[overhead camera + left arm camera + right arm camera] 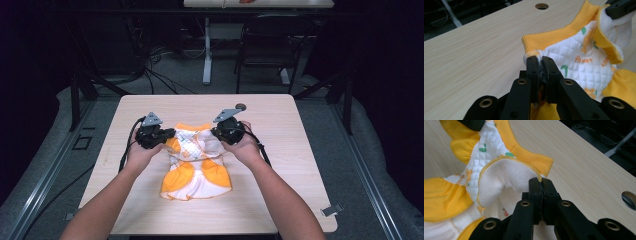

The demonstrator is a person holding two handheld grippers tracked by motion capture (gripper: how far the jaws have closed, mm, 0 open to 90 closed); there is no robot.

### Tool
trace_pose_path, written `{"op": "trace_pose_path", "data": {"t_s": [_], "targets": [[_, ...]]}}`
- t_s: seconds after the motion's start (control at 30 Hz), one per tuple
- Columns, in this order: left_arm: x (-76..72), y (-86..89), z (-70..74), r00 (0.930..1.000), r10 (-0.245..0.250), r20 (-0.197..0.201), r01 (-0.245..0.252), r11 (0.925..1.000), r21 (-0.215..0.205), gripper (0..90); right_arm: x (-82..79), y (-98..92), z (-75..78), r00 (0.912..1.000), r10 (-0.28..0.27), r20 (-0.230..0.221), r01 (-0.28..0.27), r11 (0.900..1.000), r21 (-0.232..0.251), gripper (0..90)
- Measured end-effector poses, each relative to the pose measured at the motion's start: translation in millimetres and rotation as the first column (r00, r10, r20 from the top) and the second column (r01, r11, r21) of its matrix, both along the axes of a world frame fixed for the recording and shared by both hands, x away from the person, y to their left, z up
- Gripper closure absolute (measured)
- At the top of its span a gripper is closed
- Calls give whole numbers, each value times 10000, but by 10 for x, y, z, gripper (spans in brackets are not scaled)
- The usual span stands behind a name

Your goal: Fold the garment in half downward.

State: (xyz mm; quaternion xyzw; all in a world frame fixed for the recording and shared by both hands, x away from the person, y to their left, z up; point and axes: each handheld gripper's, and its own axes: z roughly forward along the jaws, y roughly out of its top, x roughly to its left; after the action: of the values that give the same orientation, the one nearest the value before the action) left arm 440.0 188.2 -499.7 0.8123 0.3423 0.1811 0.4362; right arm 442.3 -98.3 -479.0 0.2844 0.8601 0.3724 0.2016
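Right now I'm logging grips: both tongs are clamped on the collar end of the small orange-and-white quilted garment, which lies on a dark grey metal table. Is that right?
Not quite: the table is light wood-grain, not dark grey metal, as the high view shows. The rest holds: the left tongs and right tongs are both clamped on the collar end of the small orange-and-white quilted garment.

The little garment (196, 162) is white and orange-yellow: a white quilted middle printed with green leaves, orange flowers and orange lettering, an orange-yellow ribbed collar (560, 37) at its far end, and orange-yellow panels left and right. Its lining (506, 178) is plain white. The table (280, 125) is pale wood grain. Both grippers (167, 135) (216, 131) are black.
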Motion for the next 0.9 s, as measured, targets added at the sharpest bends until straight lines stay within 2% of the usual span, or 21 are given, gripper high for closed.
{"op": "trace_pose_path", "data": {"t_s": [0.1,0.2,0.23,0.5,0.67,0.7,0.73,0.77,0.8,0.87,0.9], "targets": [[-40,4,-31,9999,-95,-105,94,9999,-102,845,-15,-22,-39,10000,13,-92,-13,10000,18,873],[-69,0,-50,9997,-158,-202,156,9998,-80,845,-32,-33,-58,9999,56,-137,-55,10000,17,873],[-106,-15,-67,9994,-259,-227,260,9997,16,845,-61,-30,-66,9998,119,-135,-122,9998,-187,873],[-207,16,-136,9984,-408,-403,408,9992,-9,843,-158,-13,-96,9990,398,-188,-402,9989,-236,872],[-309,42,-216,9958,-698,-587,693,9976,-92,840,-247,-23,-200,9978,573,-329,-582,9980,-263,871],[-339,44,-244,9950,-797,-597,791,9968,-115,840,-268,-36,-236,9973,583,-445,-585,9983,-33,871],[-339,44,-244,9950,-797,-597,791,9968,-115,838,-268,-36,-236,9973,583,-445,-585,9983,-33,871],[-380,47,-285,9931,-938,-700,929,9955,-160,838,-305,-47,-278,9959,739,-522,-757,9966,-328,870],[-380,47,-285,9931,-938,-700,929,9955,-160,838,-305,-47,-278,9959,739,-522,-757,9966,-328,870],[-421,38,-318,9920,-1020,-744,1014,9948,-111,836,-344,-53,-310,9960,734,-513,-746,9970,-223,869],[-458,38,-339,9904,-1140,-787,1140,9935,-49,835,-381,-76,-339,9947,791,-662,-797,9968,-75,869]]}}
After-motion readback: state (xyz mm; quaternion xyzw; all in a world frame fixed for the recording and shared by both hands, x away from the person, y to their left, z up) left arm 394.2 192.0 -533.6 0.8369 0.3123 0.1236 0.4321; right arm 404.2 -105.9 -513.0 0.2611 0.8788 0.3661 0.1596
